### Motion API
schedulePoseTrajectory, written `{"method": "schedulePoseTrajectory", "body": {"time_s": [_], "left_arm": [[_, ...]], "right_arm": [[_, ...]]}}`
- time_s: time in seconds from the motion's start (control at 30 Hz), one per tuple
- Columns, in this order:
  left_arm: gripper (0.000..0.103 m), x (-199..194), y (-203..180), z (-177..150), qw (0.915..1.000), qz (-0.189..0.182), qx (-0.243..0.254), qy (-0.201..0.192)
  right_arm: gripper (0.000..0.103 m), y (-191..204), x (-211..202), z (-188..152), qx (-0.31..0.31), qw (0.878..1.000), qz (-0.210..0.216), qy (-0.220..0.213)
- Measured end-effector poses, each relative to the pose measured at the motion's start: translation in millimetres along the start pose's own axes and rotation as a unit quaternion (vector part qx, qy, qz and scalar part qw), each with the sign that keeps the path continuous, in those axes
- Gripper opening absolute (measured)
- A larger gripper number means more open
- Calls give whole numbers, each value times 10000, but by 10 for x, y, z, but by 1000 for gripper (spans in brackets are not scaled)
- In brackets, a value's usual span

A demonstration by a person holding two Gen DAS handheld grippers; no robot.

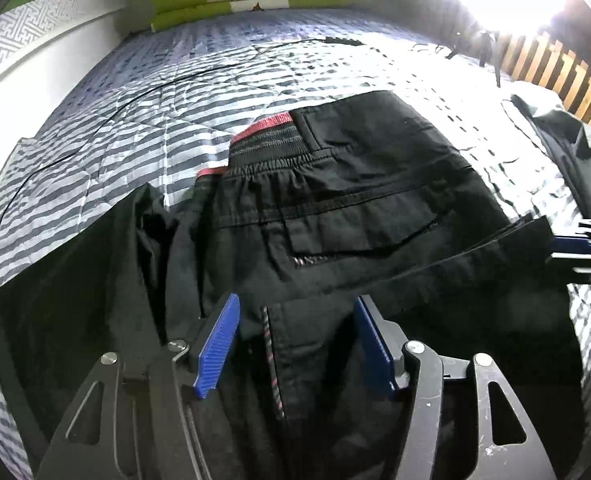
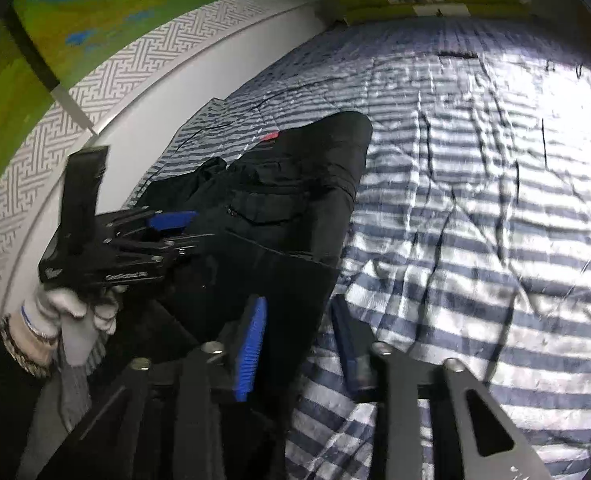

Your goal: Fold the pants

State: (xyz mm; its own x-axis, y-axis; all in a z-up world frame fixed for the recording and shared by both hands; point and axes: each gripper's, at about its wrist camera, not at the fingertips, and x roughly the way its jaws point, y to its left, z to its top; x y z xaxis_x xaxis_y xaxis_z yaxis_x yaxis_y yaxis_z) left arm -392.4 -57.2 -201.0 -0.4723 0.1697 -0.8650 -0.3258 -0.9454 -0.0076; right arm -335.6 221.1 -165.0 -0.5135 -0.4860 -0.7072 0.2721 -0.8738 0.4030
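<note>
The black pants (image 1: 335,208) lie on the striped bedspread (image 1: 135,128), partly folded, their long axis running from the near edge of the bed toward the far end, with the waistband at the far end and the legs doubled back toward the near side; the elastic waistband (image 1: 267,144) shows a red and grey inner lining, gathered stitching sits just below it, and a flapped back pocket (image 1: 359,232) faces up; a folded leg layer crosses the garment at a slant from near left to far right, and a seam with pink stitching (image 1: 269,360) runs along the nearest part; in the right wrist view the pants (image 2: 279,184) form a dark heap on the left half of the bed, close to the white wall (image 2: 143,128); the left gripper (image 1: 295,344) hovers over the near cloth with its blue pads wide apart, cloth below them but not pinched; a white-gloved hand (image 2: 75,320) grips its handle; the right gripper (image 2: 299,344) stands at the right edge of the pants, fingers parted narrowly, the cloth's edge just beside its left pad, nothing clamped; folded green bedding (image 1: 251,0) is stacked at the far end, and wooden slats (image 1: 555,68) stand at the far right.
</note>
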Motion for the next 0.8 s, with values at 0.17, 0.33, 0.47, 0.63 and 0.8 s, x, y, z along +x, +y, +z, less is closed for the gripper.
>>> {"method": "schedulePoseTrajectory", "body": {"time_s": [0.17, 0.33, 0.47, 0.63, 0.8], "left_arm": [[56, -6, -131, -59, 9992, 95, 368, -83], [65, -151, -231, -7, 9968, 91, 756, -244], [86, 48, -226, 41, 9967, -32, 791, 191], [76, 110, -165, 15, 9980, -316, 529, 145], [18, -42, -188, -44, 9983, -225, 521, 119]], "right_arm": [[4, 203, -8, -47, -564, 9981, -227, -131], [3, 438, -34, -122, -1229, 9911, -447, -250], [3, 540, -60, -180, -1553, 9863, -455, -313], [2, 576, -63, -224, -1781, 9823, -501, -273], [2, 532, -73, -210, -1713, 9835, -498, -292]]}}
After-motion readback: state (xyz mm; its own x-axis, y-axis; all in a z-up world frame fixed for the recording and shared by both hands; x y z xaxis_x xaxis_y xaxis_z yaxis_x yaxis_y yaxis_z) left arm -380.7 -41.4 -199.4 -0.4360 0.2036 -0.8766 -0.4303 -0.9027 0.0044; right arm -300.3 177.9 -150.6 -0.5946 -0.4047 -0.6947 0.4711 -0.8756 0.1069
